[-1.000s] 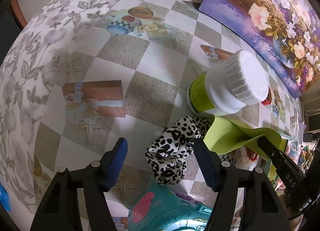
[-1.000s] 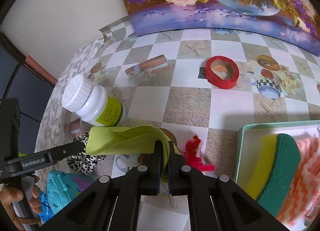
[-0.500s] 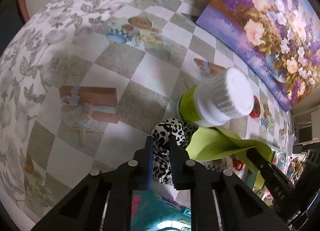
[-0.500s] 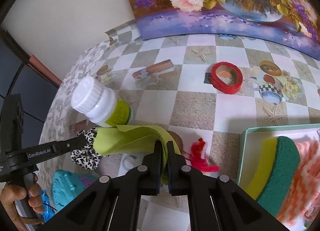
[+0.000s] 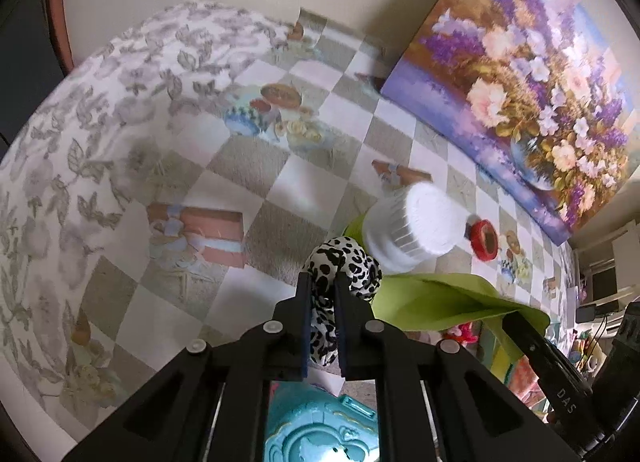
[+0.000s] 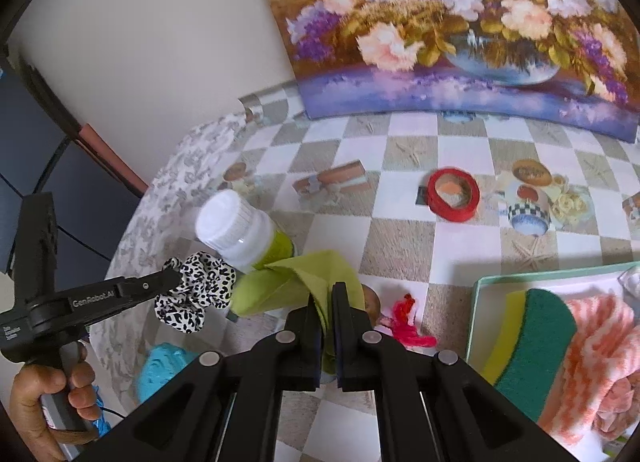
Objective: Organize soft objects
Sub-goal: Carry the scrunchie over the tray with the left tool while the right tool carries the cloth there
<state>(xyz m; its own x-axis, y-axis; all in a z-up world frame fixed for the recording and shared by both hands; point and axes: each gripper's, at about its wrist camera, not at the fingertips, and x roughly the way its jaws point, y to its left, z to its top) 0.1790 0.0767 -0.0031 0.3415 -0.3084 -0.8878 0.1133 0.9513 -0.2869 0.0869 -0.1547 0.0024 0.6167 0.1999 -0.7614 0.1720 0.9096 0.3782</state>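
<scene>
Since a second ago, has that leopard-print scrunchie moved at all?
Yes. The leopard-print scrunchie, shut in the left gripper, has been lifted off the table: it lay low beside the white-capped bottle and now hangs level with it.

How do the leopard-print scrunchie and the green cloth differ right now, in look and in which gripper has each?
The leopard-print scrunchie is a bunched, black-and-white spotted ring; the green cloth is a plain lime sheet, folded and draping. The scrunchie sits in the left gripper, the cloth in the right gripper. The scrunchie looks smaller than the cloth. Both are soft, clamped in shut jaws and lifted beside the white-capped bottle.
</scene>
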